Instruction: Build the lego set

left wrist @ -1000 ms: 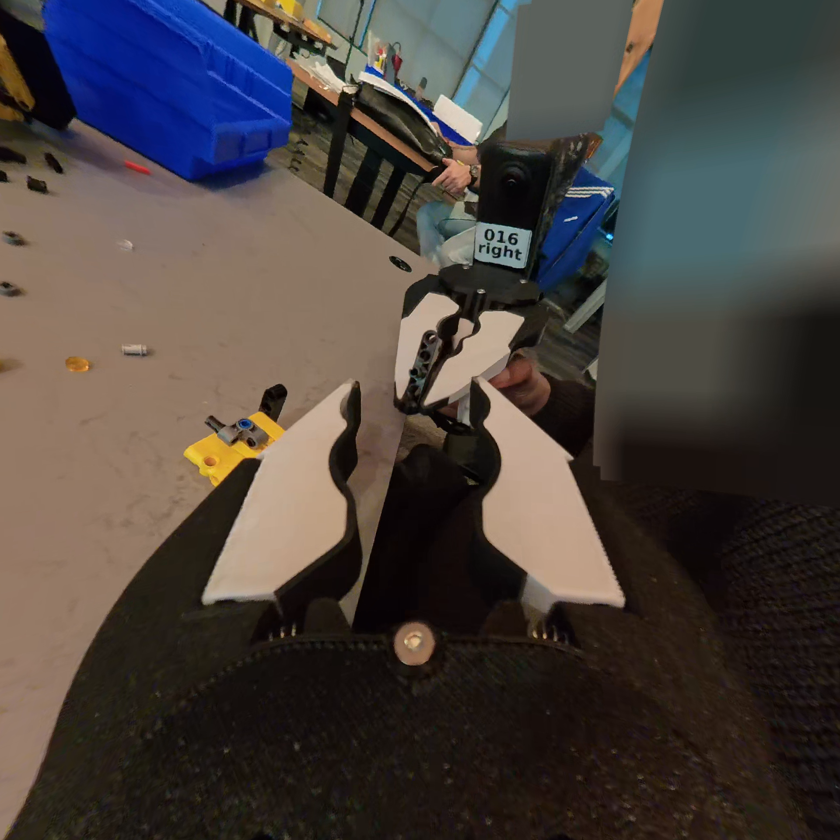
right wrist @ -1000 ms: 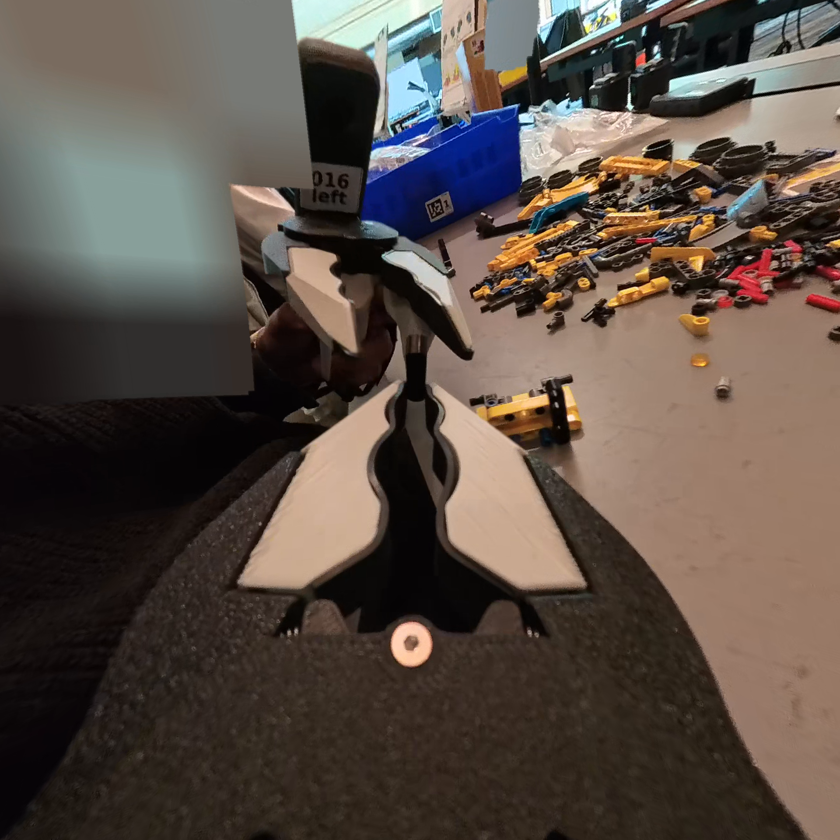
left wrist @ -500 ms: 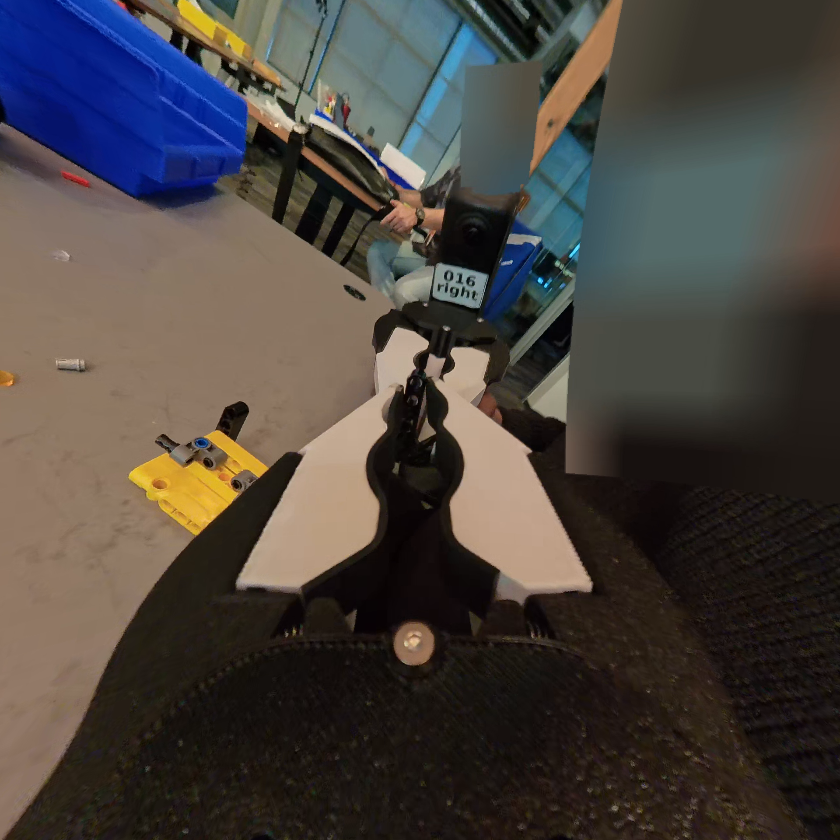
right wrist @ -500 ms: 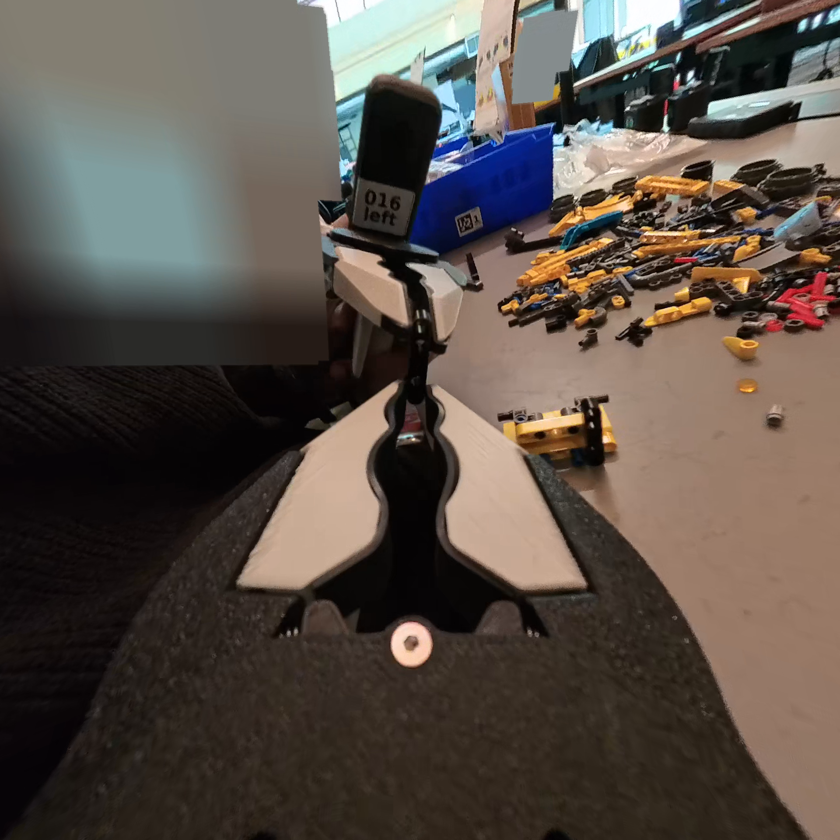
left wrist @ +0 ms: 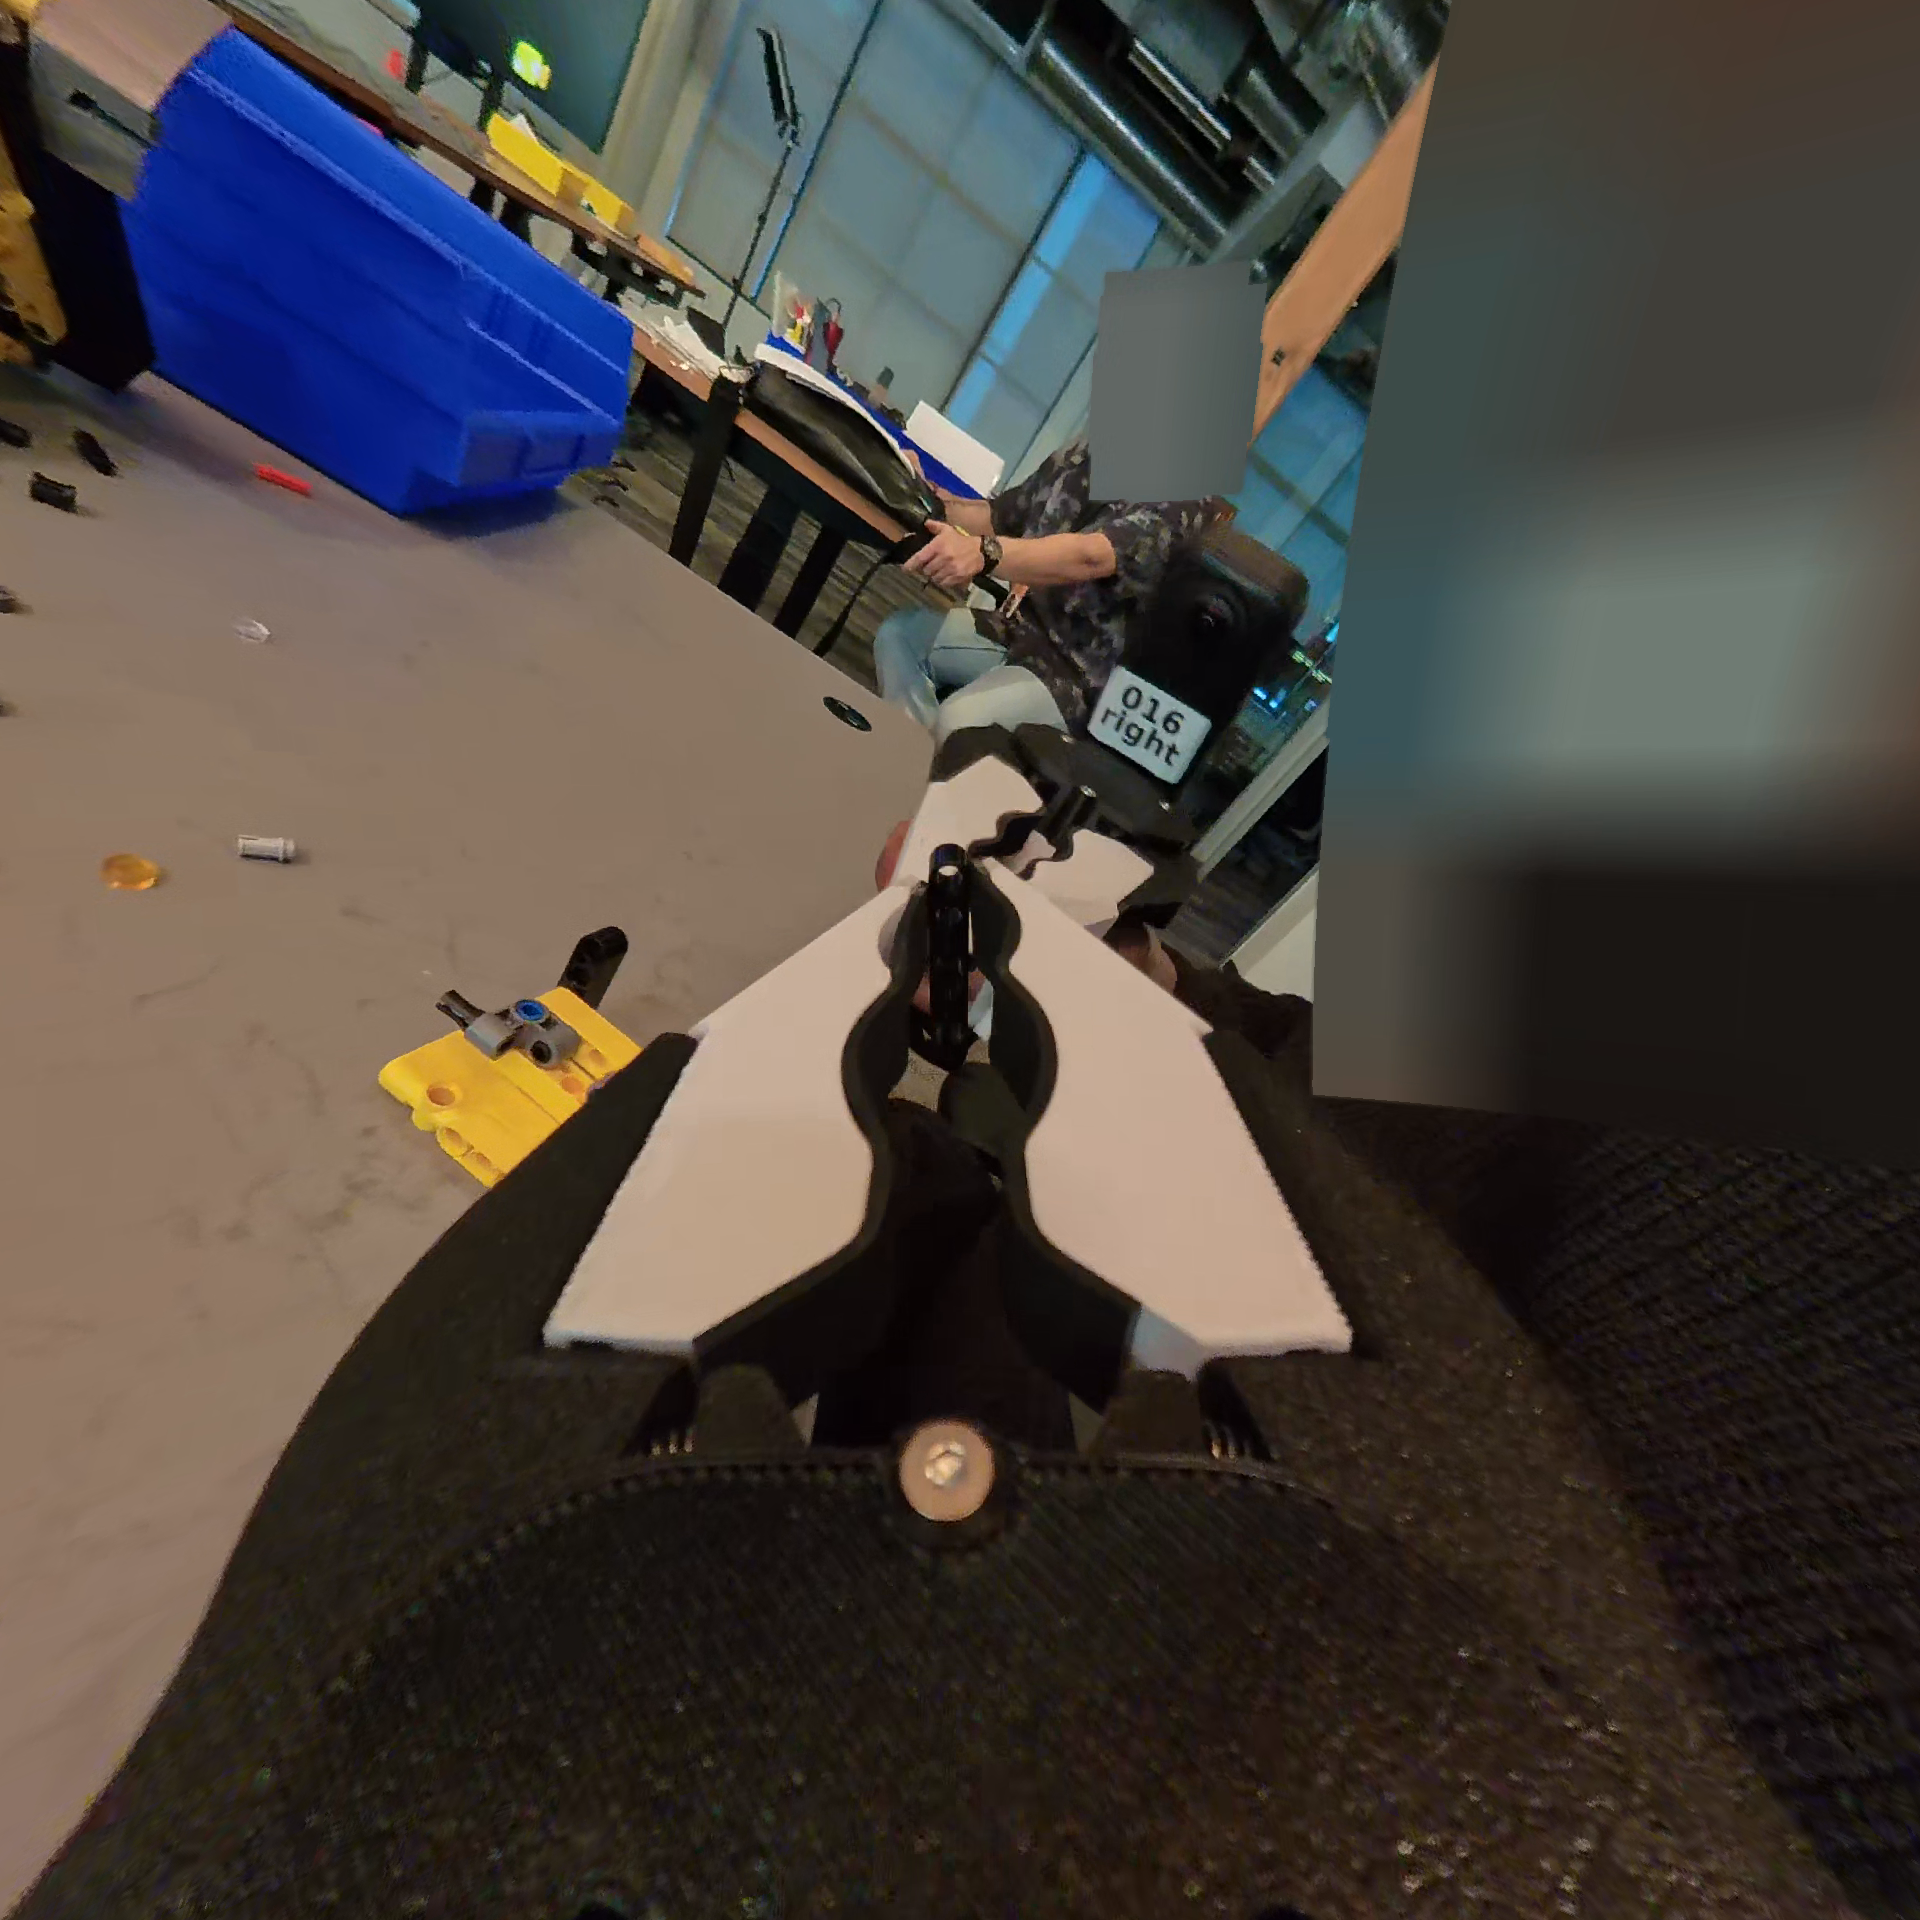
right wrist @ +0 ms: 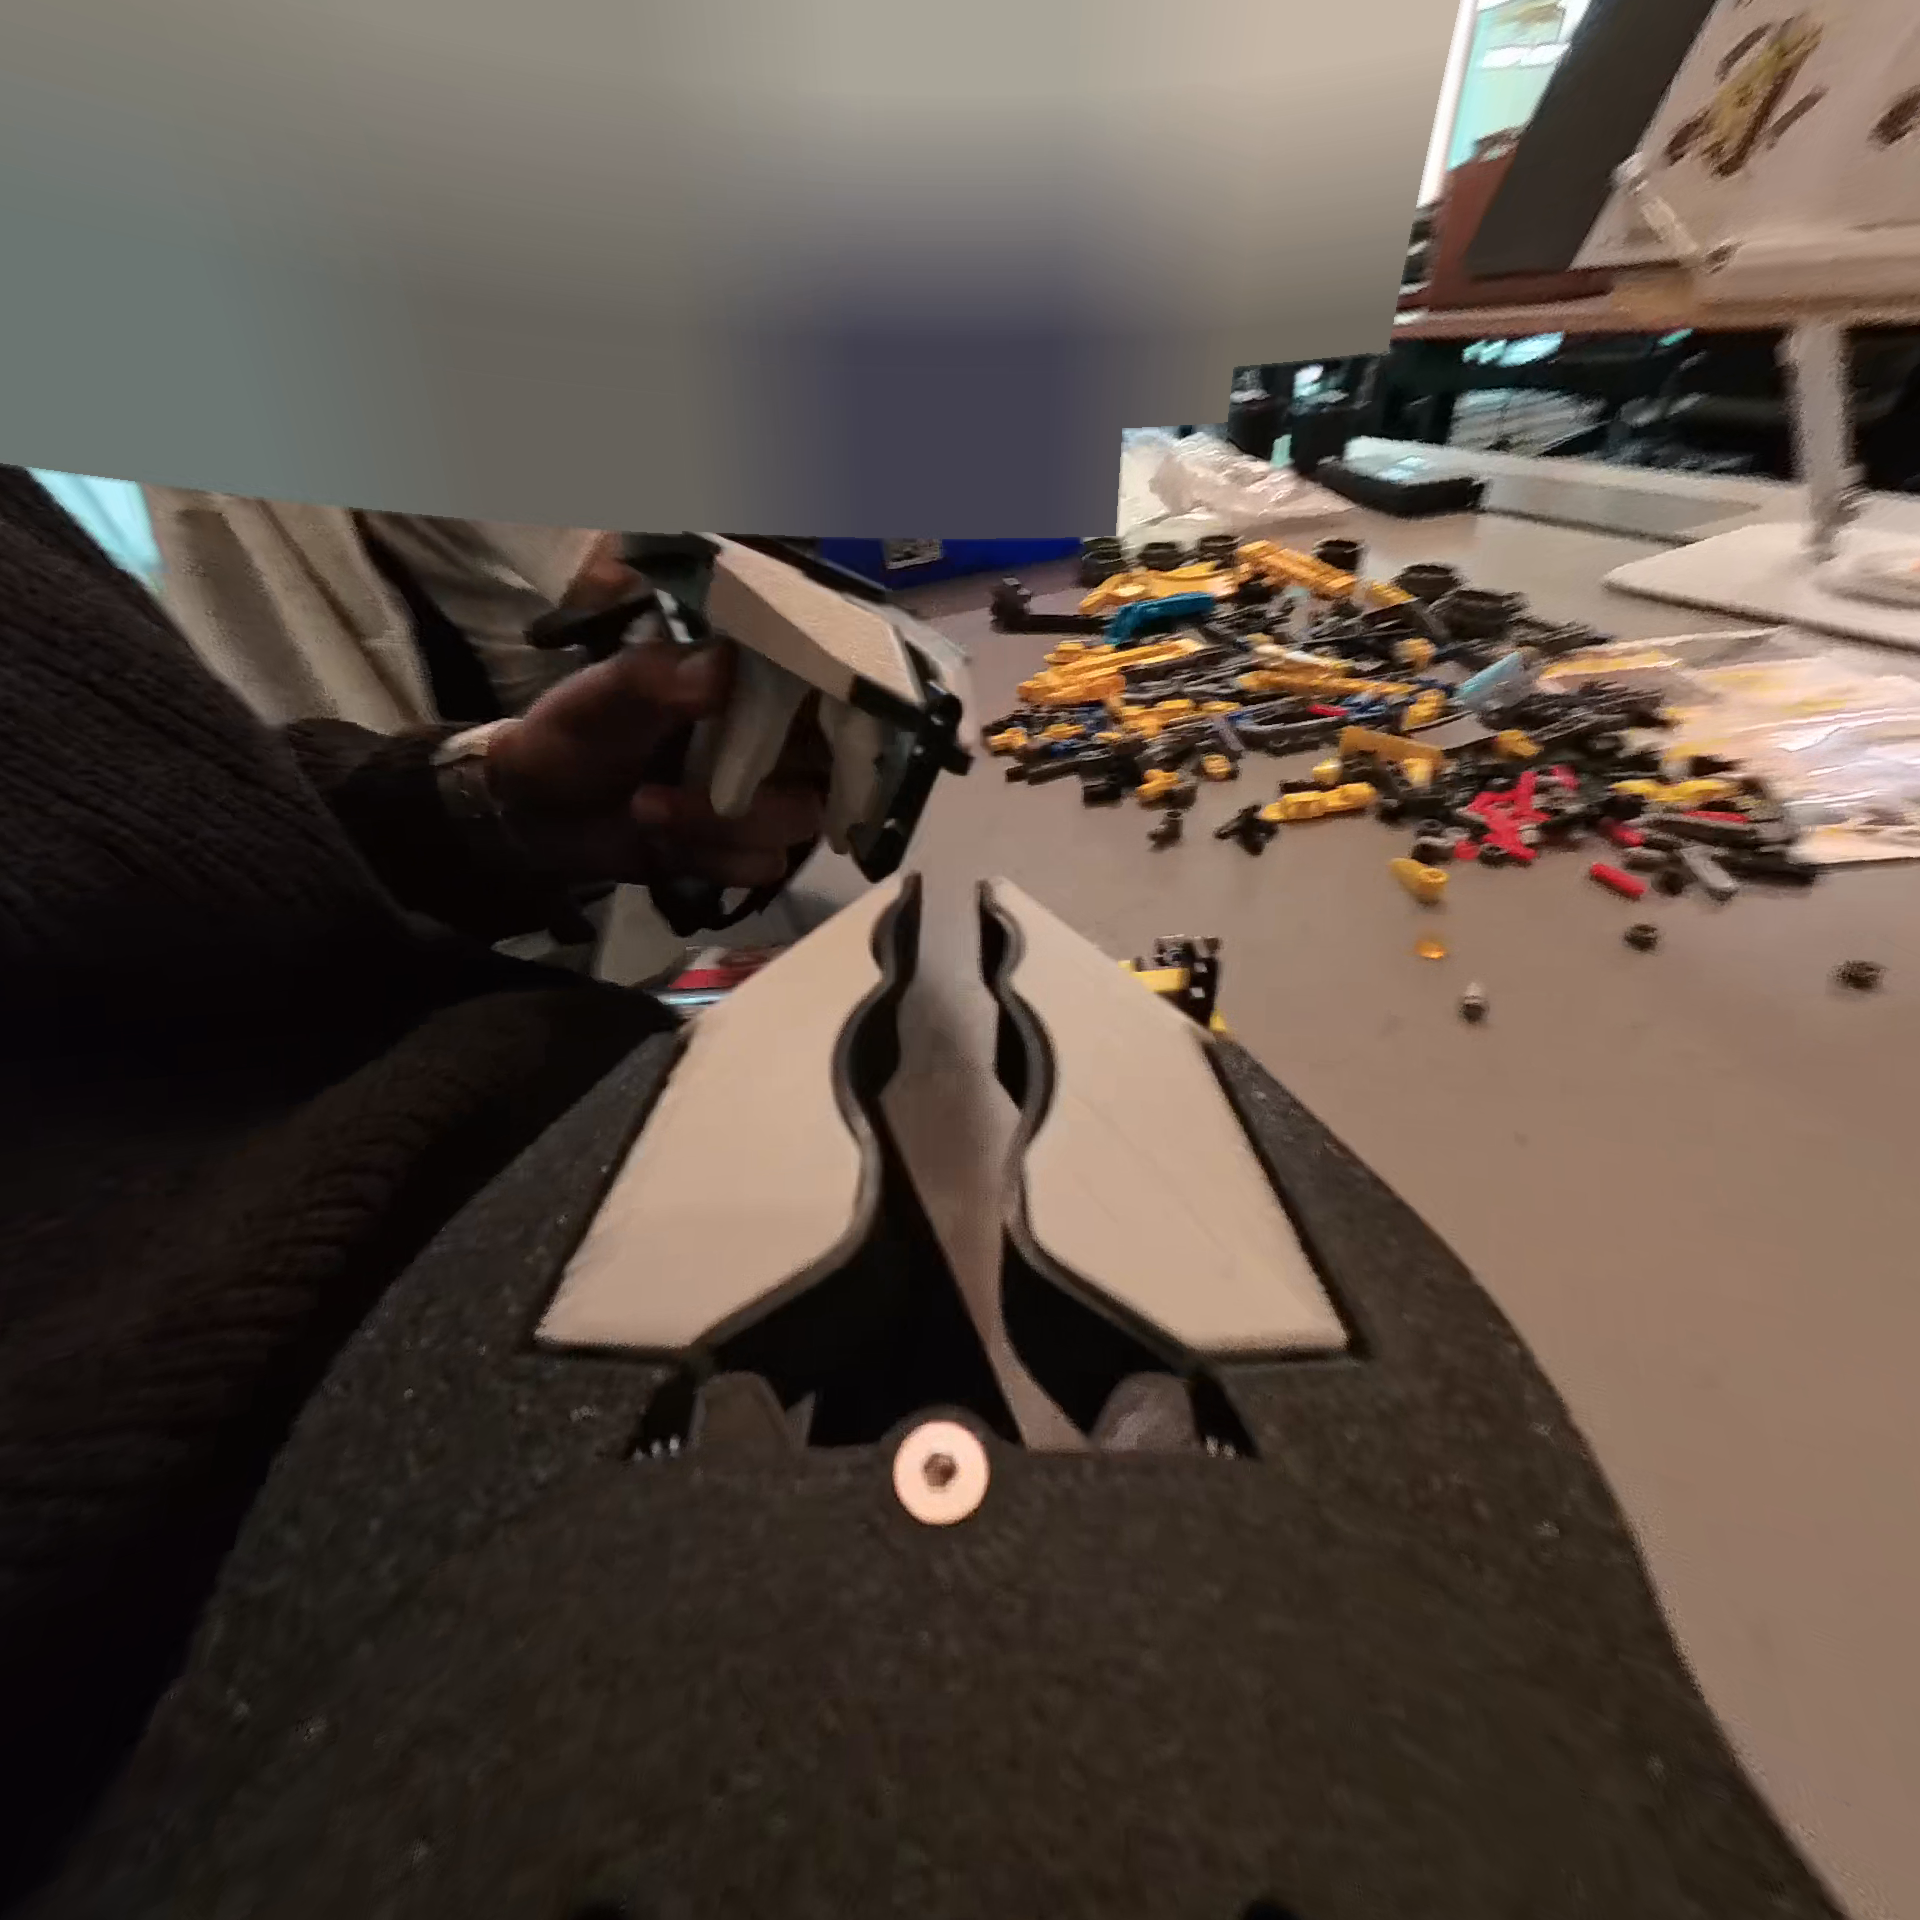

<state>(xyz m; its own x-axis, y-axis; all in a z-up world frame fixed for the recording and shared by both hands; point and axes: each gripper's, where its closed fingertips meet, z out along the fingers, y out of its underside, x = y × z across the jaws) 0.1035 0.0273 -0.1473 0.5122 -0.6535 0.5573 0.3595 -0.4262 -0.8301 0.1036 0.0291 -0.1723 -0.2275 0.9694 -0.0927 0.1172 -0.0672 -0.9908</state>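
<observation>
Left gripper [left wrist: 951,914] clamped on black perforated beam [left wrist: 948,961]; beam's lower end hidden between fingers. Left of beam: yellow studded plate [left wrist: 488,1091] flat on matte grey table [left wrist: 416,748], partly cut off by gripper body. Beyond beam: right gripper [right wrist: 948,894], narrow empty gap, wavy black pads. Right of it: blurred pile of yellow, black, red bricks [right wrist: 1351,717].

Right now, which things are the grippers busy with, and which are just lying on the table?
In use: black beam, clamped by the left gripper; the right gripper is open and empty.
Lying about: yellow assembly, grey pin, orange disc, blue bin, pile of loose pieces.
</observation>
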